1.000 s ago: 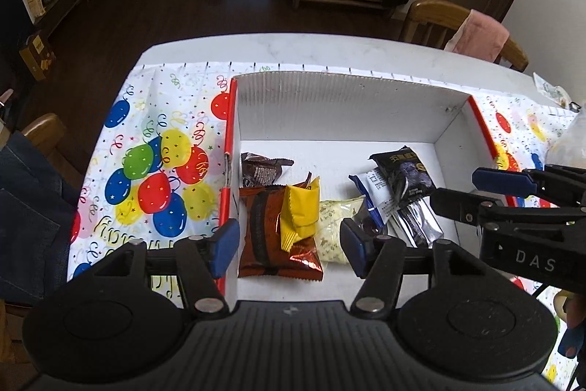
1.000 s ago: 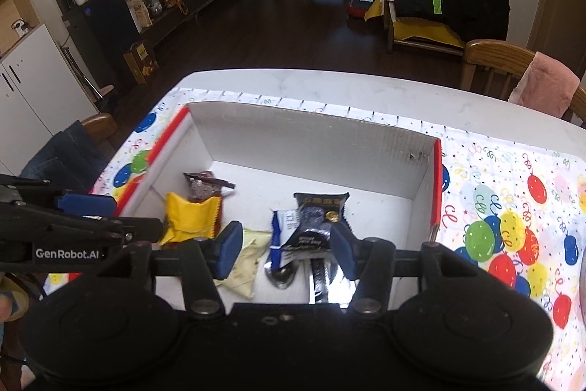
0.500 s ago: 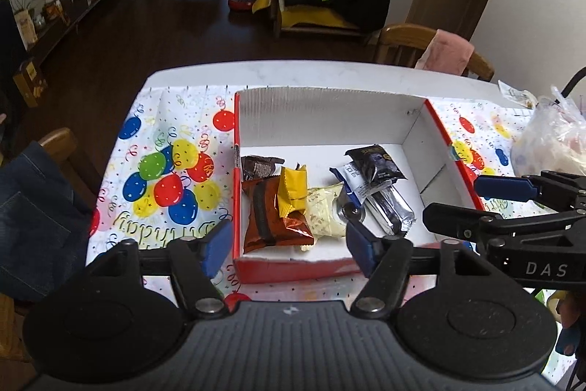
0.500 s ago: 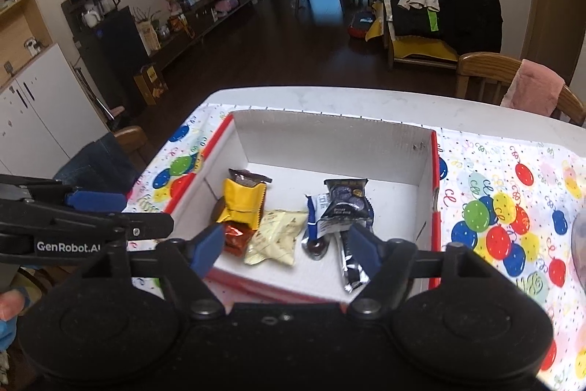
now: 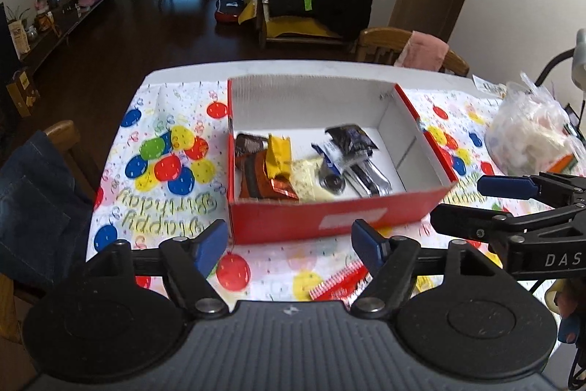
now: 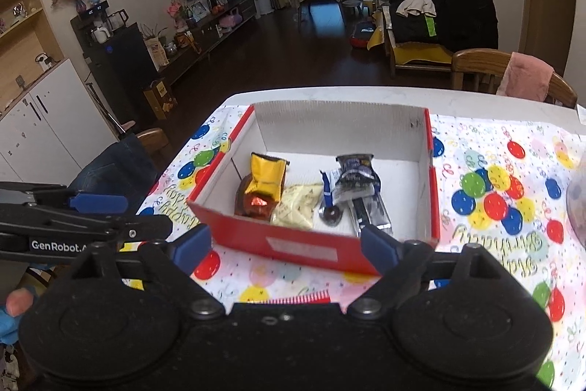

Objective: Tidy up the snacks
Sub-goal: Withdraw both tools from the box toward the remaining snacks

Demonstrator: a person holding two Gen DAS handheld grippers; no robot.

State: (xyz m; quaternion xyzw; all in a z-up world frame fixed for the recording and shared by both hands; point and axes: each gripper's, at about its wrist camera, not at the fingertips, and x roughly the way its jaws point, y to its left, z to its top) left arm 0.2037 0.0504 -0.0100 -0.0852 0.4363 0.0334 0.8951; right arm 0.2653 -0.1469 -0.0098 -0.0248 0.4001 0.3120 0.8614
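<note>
A red box (image 5: 329,218) with white inside walls stands on the balloon tablecloth (image 5: 164,149). In it lie several snacks: a yellow packet (image 5: 279,156) on a brown one (image 5: 252,180), a pale packet (image 5: 311,184) and dark packets (image 5: 349,138). From the right wrist view the box (image 6: 256,233) shows the same yellow packet (image 6: 266,176). My left gripper (image 5: 289,244) hangs before the box's front wall, jaws opening, nothing between them. My right gripper (image 6: 285,246) hangs likewise, jaws opening and empty. A red packet (image 5: 337,283) lies on the cloth under them.
A filled clear plastic bag (image 5: 531,134) sits on the table to the right of the box. Wooden chairs stand around the table, one with denim cloth (image 5: 36,200) at the left, one with a pink cloth (image 5: 421,52) at the far side.
Both grippers drew back from over the box toward the table's near edge and rose slightly. Their jaws spread wider. The box's red front wall came into view.
</note>
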